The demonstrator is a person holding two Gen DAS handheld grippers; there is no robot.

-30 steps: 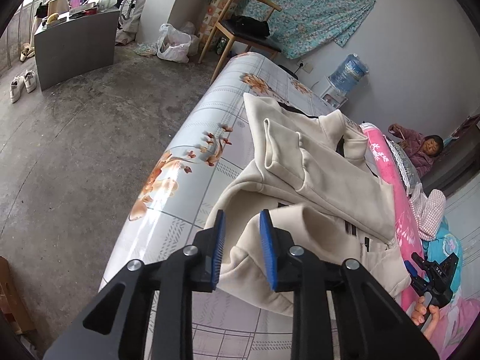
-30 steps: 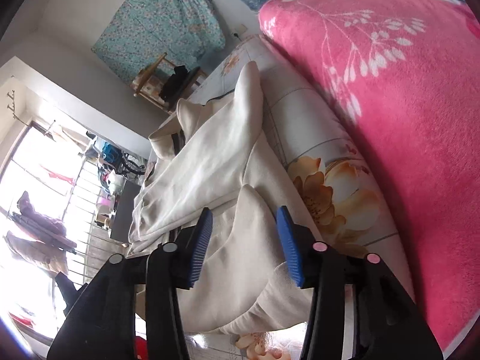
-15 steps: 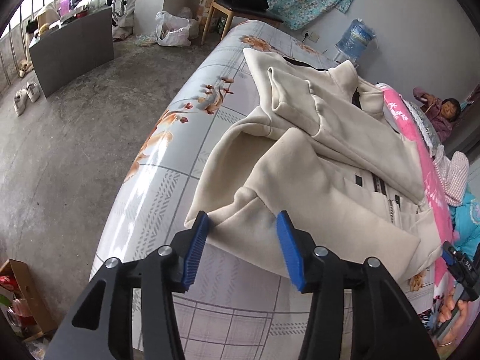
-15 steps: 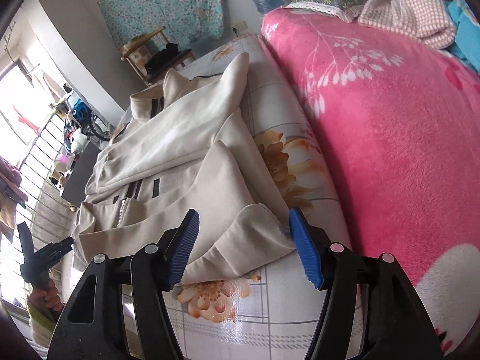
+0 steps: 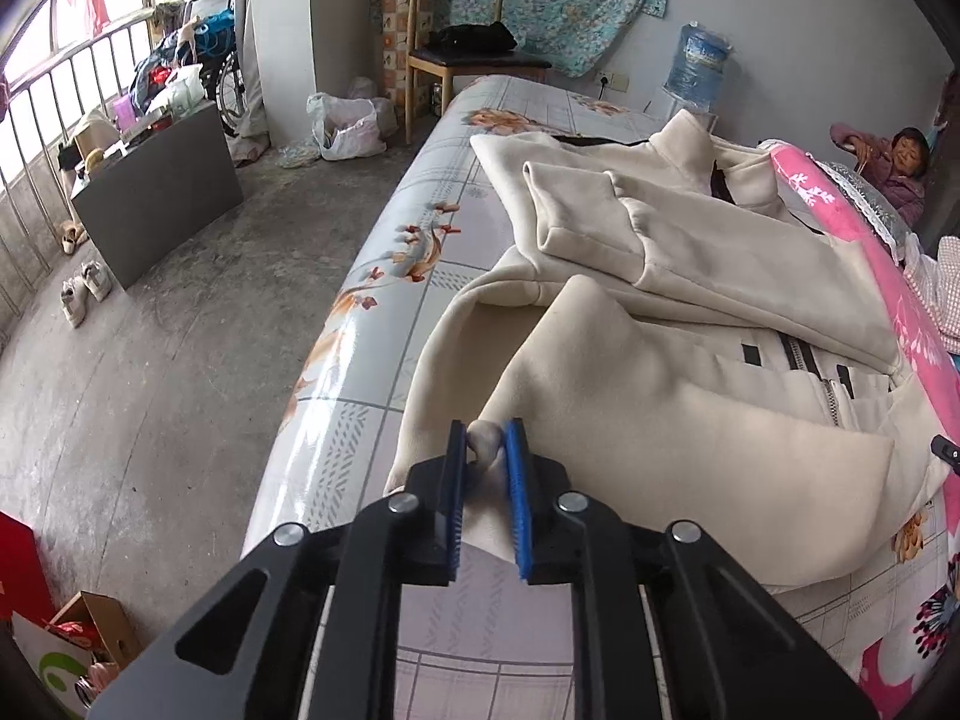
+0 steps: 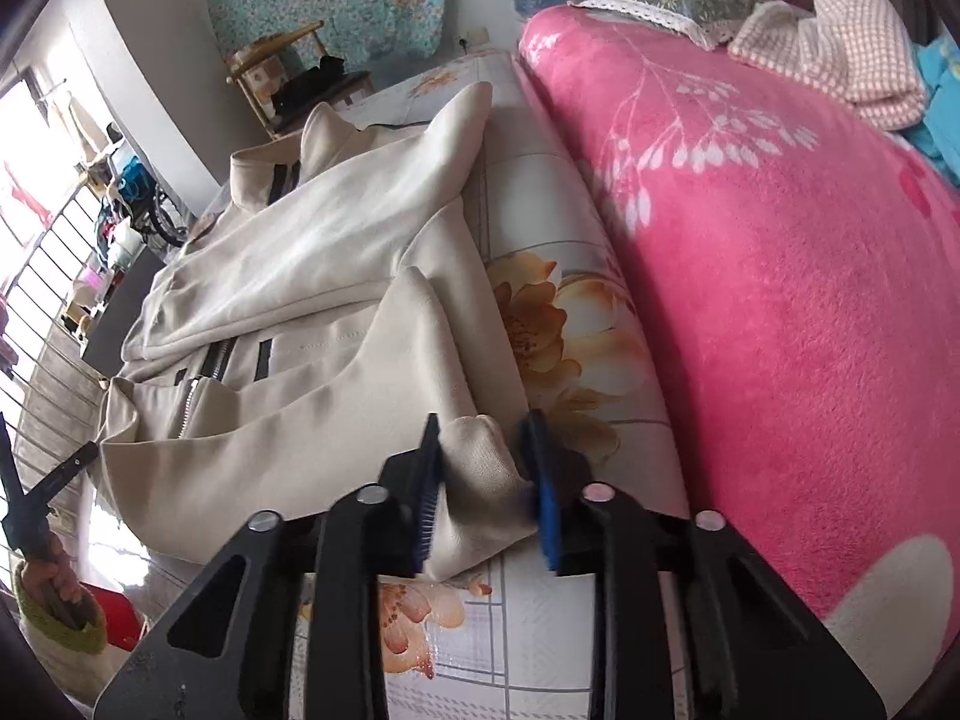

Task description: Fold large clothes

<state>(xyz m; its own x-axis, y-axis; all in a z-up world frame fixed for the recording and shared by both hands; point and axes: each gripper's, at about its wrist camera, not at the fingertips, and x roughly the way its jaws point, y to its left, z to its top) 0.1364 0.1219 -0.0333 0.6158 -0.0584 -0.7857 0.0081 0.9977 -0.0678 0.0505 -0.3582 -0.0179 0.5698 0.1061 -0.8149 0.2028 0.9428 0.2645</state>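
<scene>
The cream jacket [image 5: 690, 276] lies spread across the flower-print bed [image 5: 384, 276], its collar toward twelve o'clock and its hem nearest me, with both sleeves folded in over the zipped front. My left gripper [image 5: 485, 450] has just been closing, and its blue fingers [image 5: 515, 480] now pinch a bunched fold of the hem at the jacket's left corner, close to the bed's edge at nine o'clock. My right gripper [image 6: 487, 468] has likewise just been closing; its fingers [image 6: 543, 480] are clamped on the other hem corner, the cloth puckered up between them, just beside the big orange flower on the sheet. In the right wrist view the jacket [image 6: 288, 324] runs from my fingers toward ten o'clock, and the pink blanket [image 6: 780, 276] fills everything from one to five o'clock, its edge lying near the jacket's side. A checked cloth [image 6: 834, 42] sits on the blanket at one o'clock. At eight o'clock in that view I can see my other hand [image 6: 51, 570] around the left tool's handle. Beyond the bed, at twelve o'clock in the left view, stand a wooden chair [image 5: 462, 60] and a water bottle [image 5: 699, 69] against the wall; a grey box [image 5: 156, 192] rests on the concrete floor at ten o'clock, with a pair of shoes [image 5: 84, 291] beside it. A person [image 5: 894, 174] sits at two o'clock.
</scene>
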